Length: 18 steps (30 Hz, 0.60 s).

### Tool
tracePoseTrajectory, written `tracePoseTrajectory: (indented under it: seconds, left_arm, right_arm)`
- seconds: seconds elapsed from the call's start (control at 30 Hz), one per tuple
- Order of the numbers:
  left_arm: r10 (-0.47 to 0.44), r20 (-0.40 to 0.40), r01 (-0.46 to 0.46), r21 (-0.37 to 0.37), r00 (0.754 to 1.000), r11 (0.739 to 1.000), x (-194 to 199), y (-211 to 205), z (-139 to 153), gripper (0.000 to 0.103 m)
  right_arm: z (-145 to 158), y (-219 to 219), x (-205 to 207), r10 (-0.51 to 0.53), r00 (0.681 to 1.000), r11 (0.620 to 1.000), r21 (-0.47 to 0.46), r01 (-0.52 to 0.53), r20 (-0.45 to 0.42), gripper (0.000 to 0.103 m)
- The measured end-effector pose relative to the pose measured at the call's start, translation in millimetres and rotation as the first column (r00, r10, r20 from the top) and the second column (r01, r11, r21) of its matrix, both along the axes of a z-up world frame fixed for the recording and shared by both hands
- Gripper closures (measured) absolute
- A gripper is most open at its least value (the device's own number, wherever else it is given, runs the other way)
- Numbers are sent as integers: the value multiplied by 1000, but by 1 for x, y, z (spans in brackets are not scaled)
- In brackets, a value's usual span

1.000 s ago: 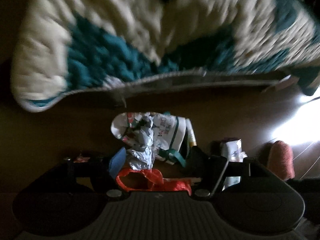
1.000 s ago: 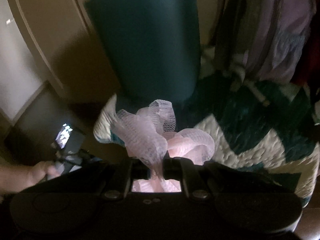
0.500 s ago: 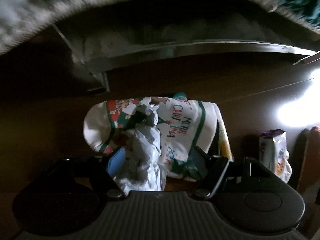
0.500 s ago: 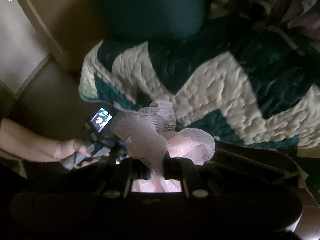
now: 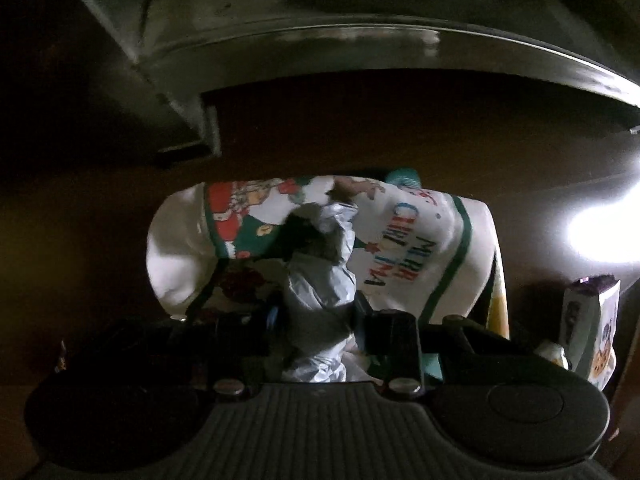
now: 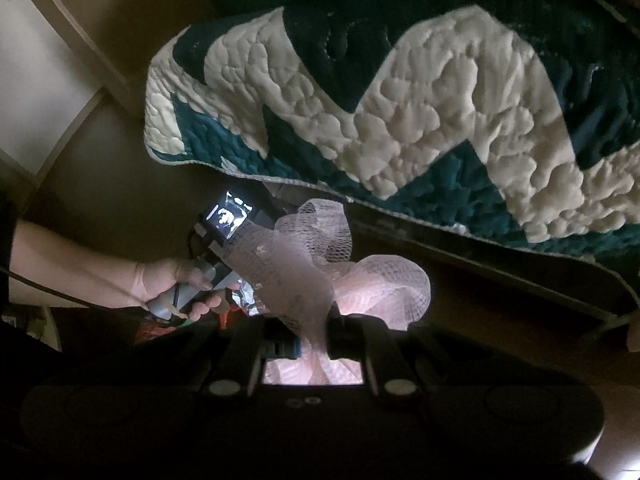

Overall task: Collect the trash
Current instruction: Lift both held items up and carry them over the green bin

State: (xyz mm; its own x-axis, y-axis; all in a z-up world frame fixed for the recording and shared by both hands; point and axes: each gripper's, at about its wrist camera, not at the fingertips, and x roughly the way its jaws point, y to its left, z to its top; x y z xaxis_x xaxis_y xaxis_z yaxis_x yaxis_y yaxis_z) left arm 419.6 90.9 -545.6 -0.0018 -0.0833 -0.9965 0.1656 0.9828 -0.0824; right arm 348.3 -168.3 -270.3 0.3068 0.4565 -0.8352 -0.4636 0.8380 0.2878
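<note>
My left gripper [image 5: 318,320] is shut on a crumpled silver foil wrapper [image 5: 322,280], low over the dark floor beside the bed. Just behind the wrapper lies a white Christmas-print bag [image 5: 424,248] with green trim and red lettering. My right gripper [image 6: 310,330] is shut on a pink mesh net [image 6: 316,268] and holds it above the floor in front of the bed. The hand with the left gripper [image 6: 208,280] shows in the right wrist view, with a bit of the foil [image 6: 248,294] under it.
A bed with a teal and cream quilt [image 6: 420,120] hangs over a dark bed frame [image 5: 360,40]. A small printed packet [image 5: 588,328] stands on the floor at the right. Sunlight glares on the floor [image 5: 608,236]. A beige wall and door [image 6: 60,60] are at the left.
The left gripper has moved down and in under the bed edge and closed on the foil wrapper; the orange scrap is gone from view. The right gripper has tilted down, still holding the net.
</note>
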Motion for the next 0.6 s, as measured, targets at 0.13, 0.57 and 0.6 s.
tracePoseTrajectory:
  seconds: [0.13, 0.57, 0.6]
  left_arm:
    - [4, 15, -4, 20, 1000, 1000, -2, 1, 8, 70]
    - [-38, 151, 44, -33, 988, 999, -36, -6, 175, 70]
    - [-38, 169, 45, -36, 985, 998, -41, -7, 194, 70]
  right_arm:
    - [0, 1, -1, -2, 1000, 1000, -8, 2, 5, 94]
    - [81, -5, -38, -110, 985, 994, 7, 110, 131, 94]
    - [91, -4, -42, -114, 982, 993, 6, 114, 149, 94]
